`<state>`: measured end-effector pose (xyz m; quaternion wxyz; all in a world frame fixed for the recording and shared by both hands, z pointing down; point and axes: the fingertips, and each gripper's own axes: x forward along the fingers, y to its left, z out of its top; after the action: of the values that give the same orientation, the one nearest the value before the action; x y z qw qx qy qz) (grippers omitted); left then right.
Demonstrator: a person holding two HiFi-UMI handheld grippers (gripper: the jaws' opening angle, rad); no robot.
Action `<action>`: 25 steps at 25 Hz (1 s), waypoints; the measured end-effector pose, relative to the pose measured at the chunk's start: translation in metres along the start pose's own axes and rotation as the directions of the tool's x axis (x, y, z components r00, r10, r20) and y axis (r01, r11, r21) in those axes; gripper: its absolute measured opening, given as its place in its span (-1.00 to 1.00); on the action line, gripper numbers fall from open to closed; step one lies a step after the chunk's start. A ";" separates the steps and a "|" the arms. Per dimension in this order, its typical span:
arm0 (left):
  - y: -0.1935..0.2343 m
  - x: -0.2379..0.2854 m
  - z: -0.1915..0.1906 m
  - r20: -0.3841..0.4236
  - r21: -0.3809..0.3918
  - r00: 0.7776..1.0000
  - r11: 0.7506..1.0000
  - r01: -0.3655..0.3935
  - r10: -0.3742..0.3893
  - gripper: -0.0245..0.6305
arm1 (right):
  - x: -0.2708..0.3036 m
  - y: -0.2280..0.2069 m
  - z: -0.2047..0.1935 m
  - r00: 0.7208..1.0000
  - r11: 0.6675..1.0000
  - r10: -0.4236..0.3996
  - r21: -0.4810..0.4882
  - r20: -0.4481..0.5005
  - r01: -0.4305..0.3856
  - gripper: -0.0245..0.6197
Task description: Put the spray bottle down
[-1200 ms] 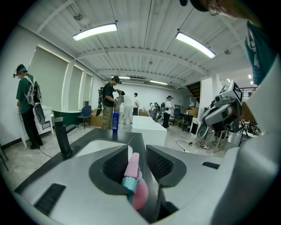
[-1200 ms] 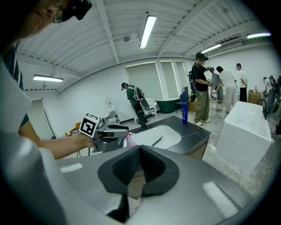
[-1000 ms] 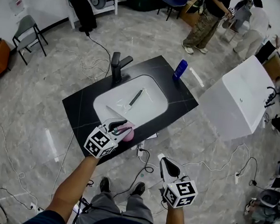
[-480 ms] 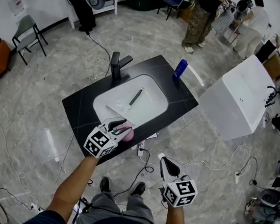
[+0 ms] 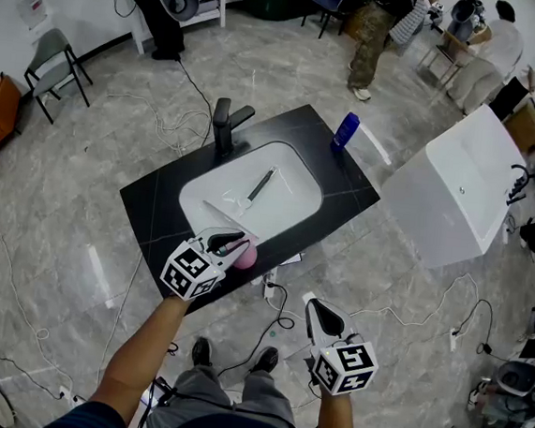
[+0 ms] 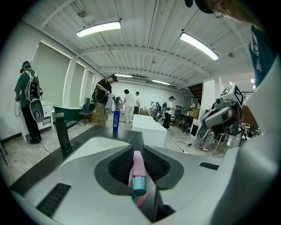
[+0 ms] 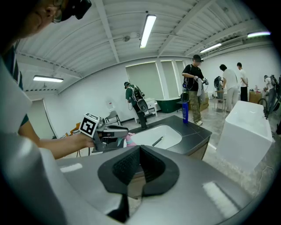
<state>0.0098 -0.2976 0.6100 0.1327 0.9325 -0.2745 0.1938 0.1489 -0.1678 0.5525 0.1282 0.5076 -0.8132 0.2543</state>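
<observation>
- Bottle (image 6: 137, 169) — pink, teal nozzle toward the camera — is clamped between the left gripper's (image 5: 230, 243) jaws, with its long axis running along them.
- The left gripper hovers at the counter's (image 5: 155, 209) near edge, just beside the sink (image 5: 282, 210). Cannot tell whether the bottle touches the counter.
- Right gripper (image 5: 320, 315) — well apart, off the counter, jaws together, empty.

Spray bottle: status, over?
Left gripper shut on pink spray bottle, at front edge of the black counter. Right gripper shut, empty, off the counter. Blue bottle at far corner, well apart.
</observation>
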 end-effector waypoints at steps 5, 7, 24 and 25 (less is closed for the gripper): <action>-0.003 -0.001 0.001 0.002 -0.032 1.000 0.999 0.014 -0.013 -0.73 | -0.002 0.000 -0.002 1.000 1.000 0.001 0.000 -0.003 -0.001 -0.89; -0.003 -0.001 0.000 0.006 -0.040 1.000 0.999 0.019 -0.019 -0.73 | -0.001 0.000 -0.003 1.000 1.000 0.001 0.001 -0.005 -0.001 -0.89; -0.019 0.001 -0.001 0.009 -0.034 0.999 0.998 0.046 -0.046 -0.71 | -0.009 -0.002 -0.005 1.000 1.000 -0.002 0.001 -0.003 0.002 -0.89; -0.019 0.001 -0.001 0.009 -0.029 0.999 0.999 0.044 -0.044 -0.71 | -0.010 -0.002 -0.005 1.000 1.000 -0.002 0.002 -0.003 0.002 -0.89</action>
<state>0.0210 -0.2818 0.6081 0.1495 0.9370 -0.2574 0.1827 0.1549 -0.1584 0.5528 0.1290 0.5083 -0.8122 0.2557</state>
